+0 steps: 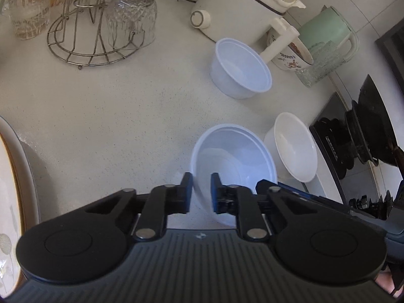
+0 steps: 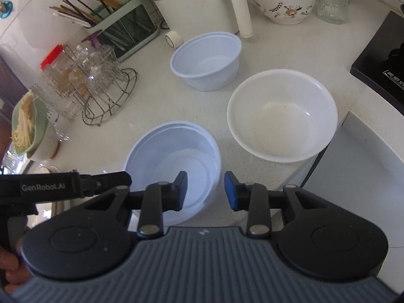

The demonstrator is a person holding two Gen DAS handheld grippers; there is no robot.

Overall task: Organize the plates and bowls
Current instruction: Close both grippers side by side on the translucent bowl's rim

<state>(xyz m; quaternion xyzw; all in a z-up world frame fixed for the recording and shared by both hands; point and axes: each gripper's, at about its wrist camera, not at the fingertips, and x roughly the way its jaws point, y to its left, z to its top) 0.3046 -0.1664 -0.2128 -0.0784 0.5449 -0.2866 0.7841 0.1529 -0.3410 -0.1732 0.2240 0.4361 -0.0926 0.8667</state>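
Observation:
A translucent bluish plastic bowl point(image 1: 234, 156) point(image 2: 174, 156) stands on the white counter point(image 1: 113, 126), with what looks like a second one nested inside. My left gripper point(image 1: 201, 192) is shut on its near rim, one pad inside and one outside. My right gripper point(image 2: 205, 192) straddles the same bowl's right rim, and a gap shows beside the wall, so it is open. A second plastic bowl point(image 1: 240, 68) point(image 2: 207, 60) sits farther back. A white bowl point(image 1: 295, 146) point(image 2: 282, 116) stands to the right, near the counter edge.
A wire rack with upturned glasses point(image 1: 96, 38) stands at the back left. A white pot point(image 1: 234, 7), a patterned bowl with food point(image 2: 285, 2) and a green kettle point(image 1: 328, 30) line the back. A black stove point(image 2: 383, 70) is on the right, a plate point(image 1: 10, 189) at the left edge.

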